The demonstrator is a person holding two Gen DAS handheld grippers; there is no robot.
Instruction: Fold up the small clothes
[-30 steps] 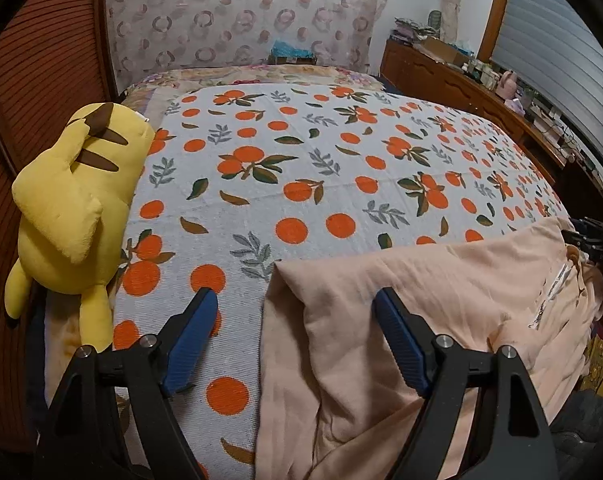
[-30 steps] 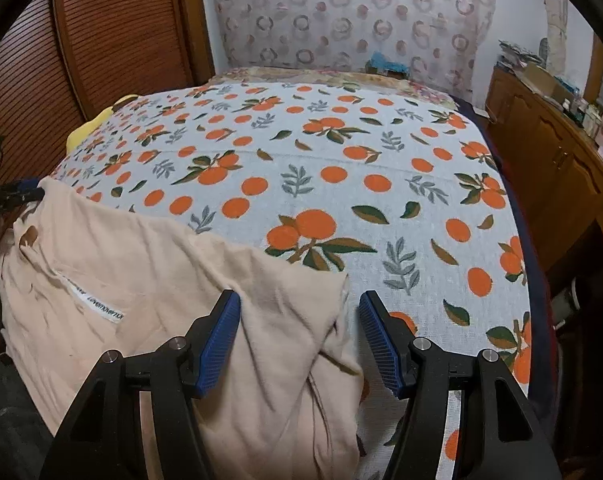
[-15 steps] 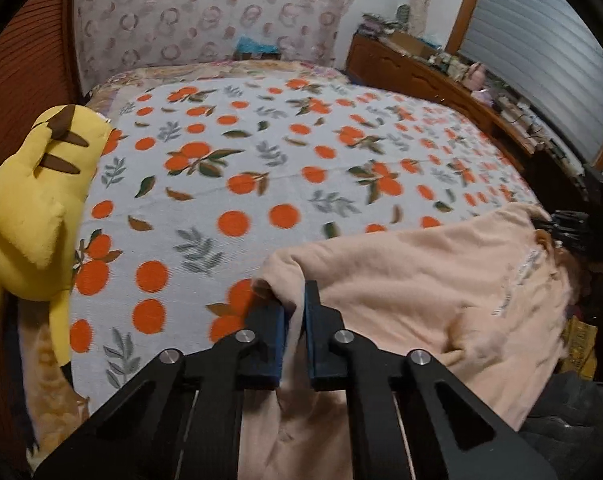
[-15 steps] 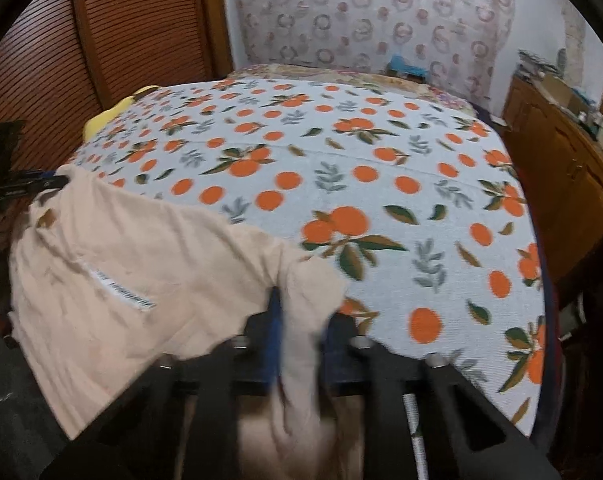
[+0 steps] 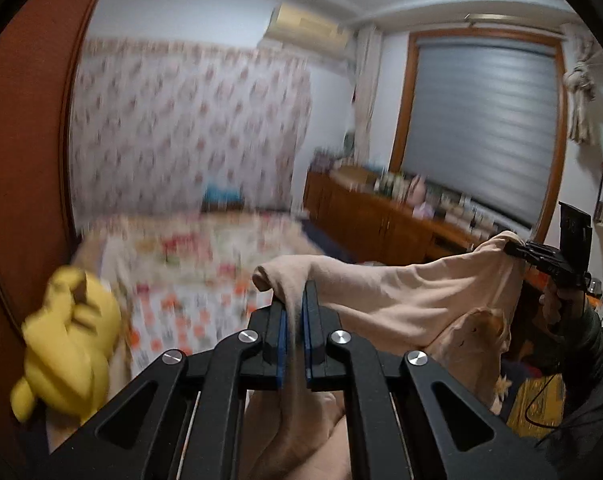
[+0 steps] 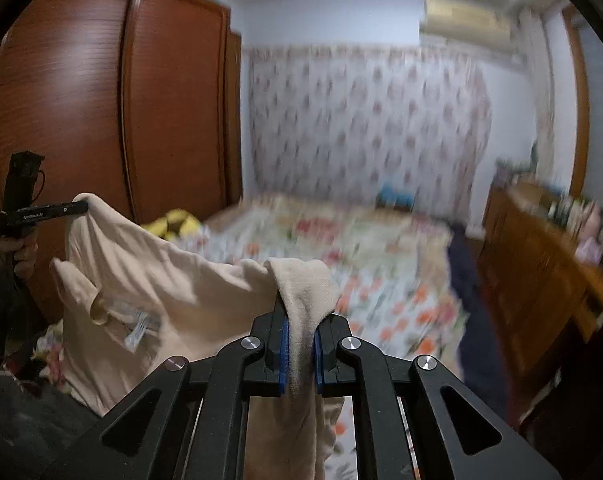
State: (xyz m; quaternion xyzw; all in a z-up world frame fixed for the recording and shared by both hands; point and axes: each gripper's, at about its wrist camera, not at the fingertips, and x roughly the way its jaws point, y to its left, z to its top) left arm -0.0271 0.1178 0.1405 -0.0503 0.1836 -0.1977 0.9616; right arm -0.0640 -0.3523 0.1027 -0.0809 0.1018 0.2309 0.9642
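Observation:
A peach-coloured small garment [image 5: 401, 292] hangs in the air, stretched between my two grippers above the near end of the bed. In the left wrist view my left gripper [image 5: 295, 300] is shut on one bunched corner, with cloth draped over its blue pads. The right gripper [image 5: 515, 248] shows at the far right, pinching the other corner. In the right wrist view my right gripper [image 6: 299, 320] is shut on a fold of the garment [image 6: 161, 280], whose white label [image 6: 139, 330] faces me. The left gripper [image 6: 79, 205] holds the far corner at the left.
The bed [image 6: 361, 248] with its orange-print cover lies below and ahead, blurred. A yellow plush toy [image 5: 69, 332] sits at its left edge by the wooden wardrobe [image 6: 101, 100]. A cluttered wooden dresser [image 5: 381, 224] runs along the right under a blinded window [image 5: 485, 120].
Both grippers closed on the garment's corners where it lay on the bed, then rose sharply and tilted up. The garment now hangs off the bed between them.

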